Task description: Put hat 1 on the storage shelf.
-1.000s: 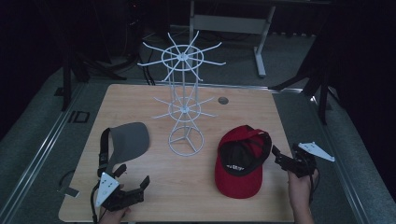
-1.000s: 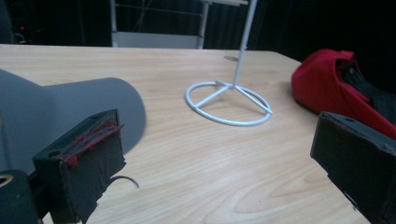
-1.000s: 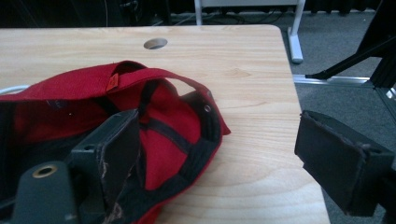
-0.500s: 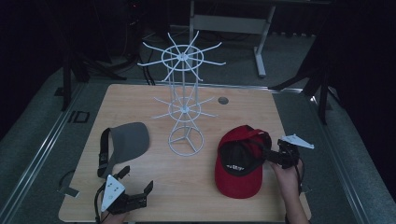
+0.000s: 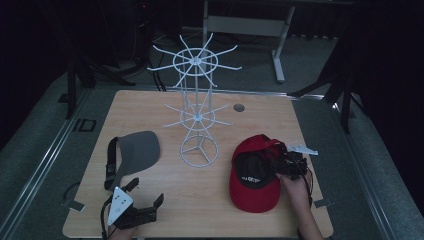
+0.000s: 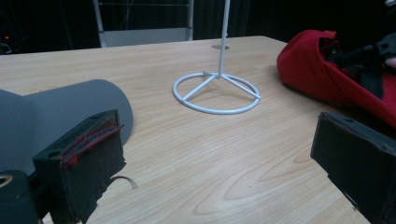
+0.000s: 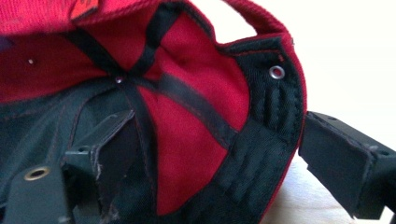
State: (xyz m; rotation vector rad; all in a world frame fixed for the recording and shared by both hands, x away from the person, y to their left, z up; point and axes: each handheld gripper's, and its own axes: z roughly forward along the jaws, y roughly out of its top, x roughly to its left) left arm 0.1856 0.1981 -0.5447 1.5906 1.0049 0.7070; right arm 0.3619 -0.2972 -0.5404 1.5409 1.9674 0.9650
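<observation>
Changes logged, earlier pictures against now:

1. My right claw (image 5: 281, 161): a second ago it lay off the red cap (image 5: 255, 172), out toward the right edge of the table (image 5: 150, 107). Half a second ago it had closed in to the cap's right side. Now it sits at the cap's back rim; in the right gripper view one jaw is inside the crown and the other outside the sweatband, spread, with the rim between them.

2. My right hand (image 5: 295, 187): moved in from the right edge along with the claw.

3. My left claw (image 5: 142, 202): drew back slightly toward the near edge, jaws spread.
</observation>
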